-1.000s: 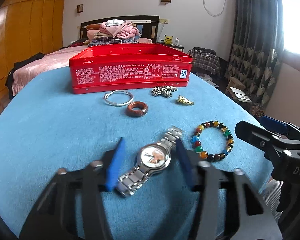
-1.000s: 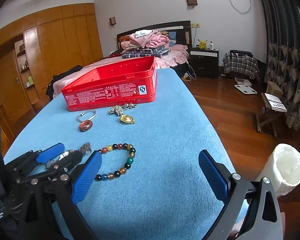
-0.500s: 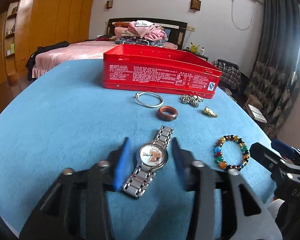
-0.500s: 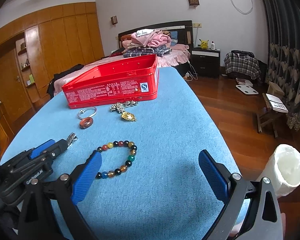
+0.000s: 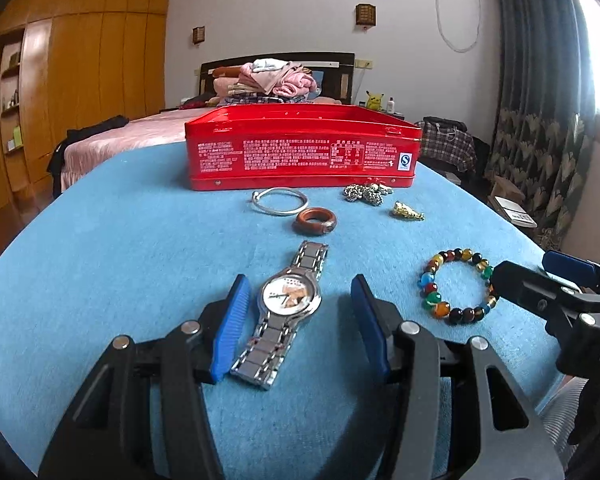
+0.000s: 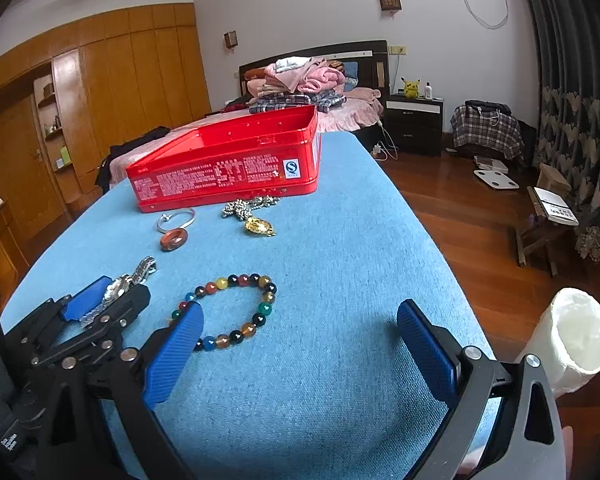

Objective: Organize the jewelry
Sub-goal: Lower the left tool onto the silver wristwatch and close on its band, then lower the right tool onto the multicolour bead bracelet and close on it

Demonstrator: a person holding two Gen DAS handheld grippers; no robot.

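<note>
Now the left gripper (image 5: 300, 304) straddles the steel wristwatch (image 5: 286, 312), jaws just widened and released.
Watch lies flat between the blue pads, untouched; the right gripper (image 6: 298, 330) gapes wide, empty, its left pad over the beaded bracelet (image 6: 234, 312)'s edge; red tin (image 5: 300, 146) sits well beyond both fingertips.

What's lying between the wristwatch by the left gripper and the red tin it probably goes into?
On the straight line from the wristwatch to the red tin lie the reddish-brown ring and the silver bangle, flat on the blue cloth. Lifted over them, nothing visible blocks it. The left gripper straddles the watch, fingers apart.
</note>
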